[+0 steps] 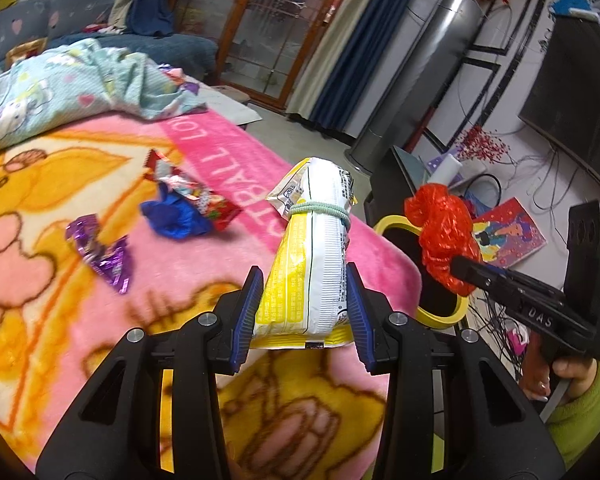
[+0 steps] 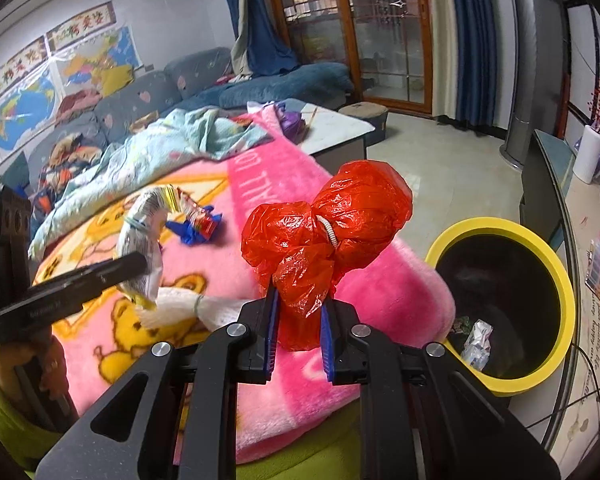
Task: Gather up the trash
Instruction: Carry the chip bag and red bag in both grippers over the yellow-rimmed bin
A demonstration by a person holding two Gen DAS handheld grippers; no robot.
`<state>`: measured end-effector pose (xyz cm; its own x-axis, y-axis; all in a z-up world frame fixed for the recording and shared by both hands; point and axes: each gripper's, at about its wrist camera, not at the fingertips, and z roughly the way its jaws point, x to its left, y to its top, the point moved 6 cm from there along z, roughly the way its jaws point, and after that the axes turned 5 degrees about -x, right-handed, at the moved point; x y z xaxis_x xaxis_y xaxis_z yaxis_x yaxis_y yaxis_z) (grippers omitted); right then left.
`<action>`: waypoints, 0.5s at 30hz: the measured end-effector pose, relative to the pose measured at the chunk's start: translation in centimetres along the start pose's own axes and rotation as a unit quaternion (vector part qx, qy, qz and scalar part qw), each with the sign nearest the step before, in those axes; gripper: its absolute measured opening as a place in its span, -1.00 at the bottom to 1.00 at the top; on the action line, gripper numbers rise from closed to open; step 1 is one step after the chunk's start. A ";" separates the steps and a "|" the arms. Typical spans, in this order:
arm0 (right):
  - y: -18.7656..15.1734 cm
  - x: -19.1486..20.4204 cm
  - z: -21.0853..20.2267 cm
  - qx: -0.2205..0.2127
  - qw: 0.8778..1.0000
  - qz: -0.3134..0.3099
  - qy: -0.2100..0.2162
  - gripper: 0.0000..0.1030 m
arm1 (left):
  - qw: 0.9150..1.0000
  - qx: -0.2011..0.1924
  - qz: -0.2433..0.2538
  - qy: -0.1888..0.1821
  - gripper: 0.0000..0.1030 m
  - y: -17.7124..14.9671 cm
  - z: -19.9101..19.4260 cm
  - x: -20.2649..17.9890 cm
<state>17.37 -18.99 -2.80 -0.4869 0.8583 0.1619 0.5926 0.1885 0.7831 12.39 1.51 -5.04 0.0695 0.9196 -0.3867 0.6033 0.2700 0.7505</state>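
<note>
Living-room clutter frames a surface draped in a pink-and-yellow cartoon fleece blanket (image 1: 80, 208), a sofa and glass doors behind; the left tool (image 1: 302, 312) is clenched on a yellow-and-white snack packet bound with a pale green elastic band (image 1: 312, 256), lifted off the blanket; the right tool (image 2: 298, 332) grips the tail of a knotted red plastic bag (image 2: 328, 232), held just beside a black bin with a yellow rim (image 2: 564, 280) that stands on the floor at the blanket's edge and already holds some crumpled scraps. Both loads look ready for dropping; to do that well, each should be carried fully over the bin's mouth before the jaws part, since the puffy bag could catch on the rim and slide to the floor; the packet, well back from the bin, probably goes second. A purple foil wrapper (image 1: 104, 252) and a crumpled blue-and-red wrapper (image 1: 188, 208) lie on the blanket, uncollected.
</note>
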 end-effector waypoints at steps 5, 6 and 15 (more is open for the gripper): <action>0.6 -1.5 -0.4 -0.013 1.000 0.014 -0.007 -0.67 | 1.000 0.001 0.019 -0.009 -0.35 0.5 1.1 -2.1; 0.7 -1.8 -0.5 -0.016 1.000 0.017 -0.008 -0.67 | 1.000 0.001 0.023 -0.011 -0.35 0.6 1.2 -2.4; 1.6 -5.8 -1.0 -0.036 0.997 0.059 -0.032 -0.67 | 0.997 0.007 0.066 -0.032 -0.35 1.8 3.8 -6.4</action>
<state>20.56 -24.15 -1.89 -0.3736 0.9014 0.2190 0.5954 0.0520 0.8018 16.06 -5.02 -3.29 0.1999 0.9266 -0.3186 0.5960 0.1431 0.7901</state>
